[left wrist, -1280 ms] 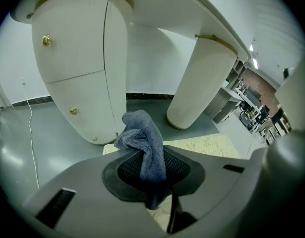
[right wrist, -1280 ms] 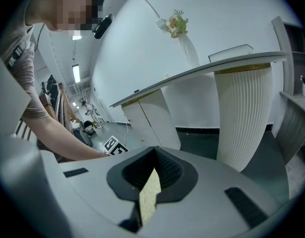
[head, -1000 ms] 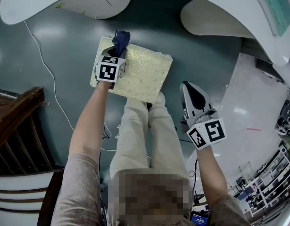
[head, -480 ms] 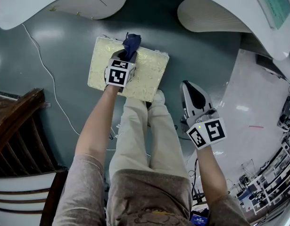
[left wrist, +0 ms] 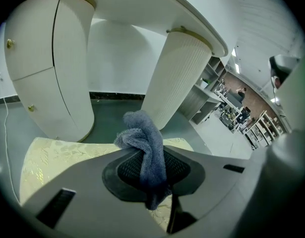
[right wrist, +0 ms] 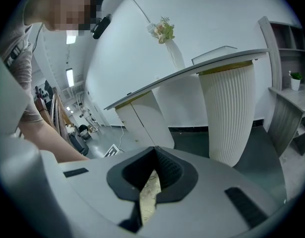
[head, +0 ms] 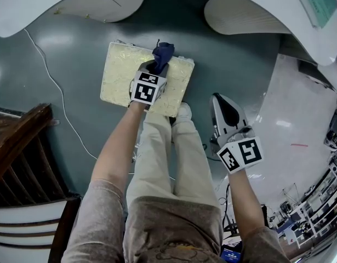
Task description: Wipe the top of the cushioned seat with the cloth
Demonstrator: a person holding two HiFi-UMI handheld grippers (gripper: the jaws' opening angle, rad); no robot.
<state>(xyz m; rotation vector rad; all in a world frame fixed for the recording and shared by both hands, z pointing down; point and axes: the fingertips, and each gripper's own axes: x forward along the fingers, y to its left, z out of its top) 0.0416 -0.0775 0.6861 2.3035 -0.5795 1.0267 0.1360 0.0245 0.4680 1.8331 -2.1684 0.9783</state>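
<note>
The cushioned seat (head: 121,75) is a square cream pad with a pale leaf pattern, standing on the grey-green floor in front of my legs. My left gripper (head: 157,67) is over its right half, shut on a dark blue cloth (head: 163,52) that bunches out past the tips near the seat's far right edge. In the left gripper view the cloth (left wrist: 145,143) hangs between the pads with the seat (left wrist: 58,155) below. My right gripper (head: 226,111) is off the seat to the right, above the floor, with its jaws together and nothing in them; a strip of seat (right wrist: 150,192) shows beyond it (right wrist: 152,175).
A white curved counter (head: 250,15) with a ribbed pedestal (left wrist: 179,78) and a rounded cabinet (head: 102,1) stands just beyond the seat. A white cable (head: 58,92) trails on the floor at left. Dark wooden furniture (head: 20,147) is at far left. My shoe (head: 183,113) touches the seat's near edge.
My left gripper has slid to the right across the seat with the cloth, from the far left corner to the right half. The right gripper has stayed put.
</note>
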